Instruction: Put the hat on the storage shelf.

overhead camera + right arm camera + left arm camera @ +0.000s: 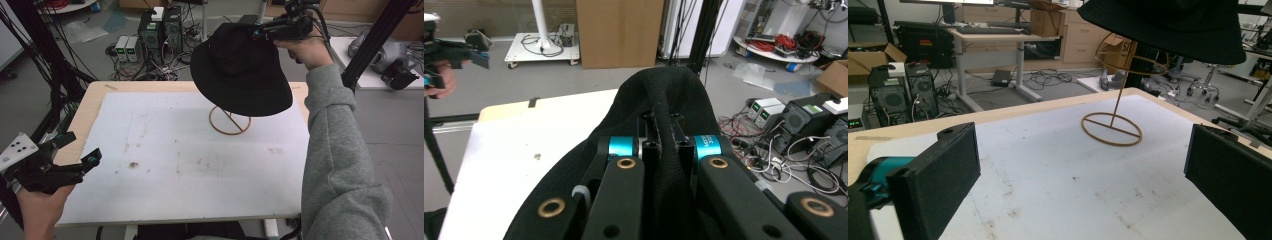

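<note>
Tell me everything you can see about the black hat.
The hat is a black bucket hat of soft fabric, with a round crown and a wide, floppy brim. The right gripper is shut on a fold of its crown, as the right gripper view shows, and holds it up, tilted, over the stand at the far side of the table. Whether the hat touches the stand's top hoops cannot be told.

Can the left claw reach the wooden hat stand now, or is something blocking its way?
Probably yes. The left claw is open and holds nothing, and only bare white mat lies between it and the hat stand. The hat hangs above, in the right claw.
</note>
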Demonstrator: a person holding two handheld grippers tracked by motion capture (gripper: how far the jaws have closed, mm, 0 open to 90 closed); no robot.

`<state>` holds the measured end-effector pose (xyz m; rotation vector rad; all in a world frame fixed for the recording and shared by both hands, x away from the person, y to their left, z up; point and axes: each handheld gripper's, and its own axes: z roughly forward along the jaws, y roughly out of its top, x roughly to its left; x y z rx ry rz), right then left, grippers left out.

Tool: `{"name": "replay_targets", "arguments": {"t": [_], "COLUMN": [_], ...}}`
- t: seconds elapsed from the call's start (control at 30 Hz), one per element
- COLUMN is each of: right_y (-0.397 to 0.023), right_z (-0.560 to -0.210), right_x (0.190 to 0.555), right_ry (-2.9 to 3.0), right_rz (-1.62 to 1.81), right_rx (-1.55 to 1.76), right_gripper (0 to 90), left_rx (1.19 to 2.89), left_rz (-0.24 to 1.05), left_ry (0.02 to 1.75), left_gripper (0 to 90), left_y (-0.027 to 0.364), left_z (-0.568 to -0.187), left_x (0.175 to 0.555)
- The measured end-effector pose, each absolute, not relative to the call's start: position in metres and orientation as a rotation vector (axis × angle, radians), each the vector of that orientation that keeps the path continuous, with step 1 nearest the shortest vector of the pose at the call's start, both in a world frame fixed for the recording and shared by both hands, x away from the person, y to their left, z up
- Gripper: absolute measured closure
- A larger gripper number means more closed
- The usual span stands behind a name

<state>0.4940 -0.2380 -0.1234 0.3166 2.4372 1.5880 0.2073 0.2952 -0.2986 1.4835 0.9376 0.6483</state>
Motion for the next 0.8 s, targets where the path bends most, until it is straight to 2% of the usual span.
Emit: {"name": "replay_targets", "arguments": {"t": [0.8], "right_y": [-0.222], "right_z": [-0.157], "right_x": [0.539], "right_ry": [2.404], "right_rz": [1.542], "right_rx": [0.500], "right_gripper": [87.4], "left_rx": [1.488], "left_rz": [0.661], "left_ry": [0.948], "left_gripper": [1.7], "left_y": [0.297], "left_z": [-0.298], "left_x": [0.202]}}
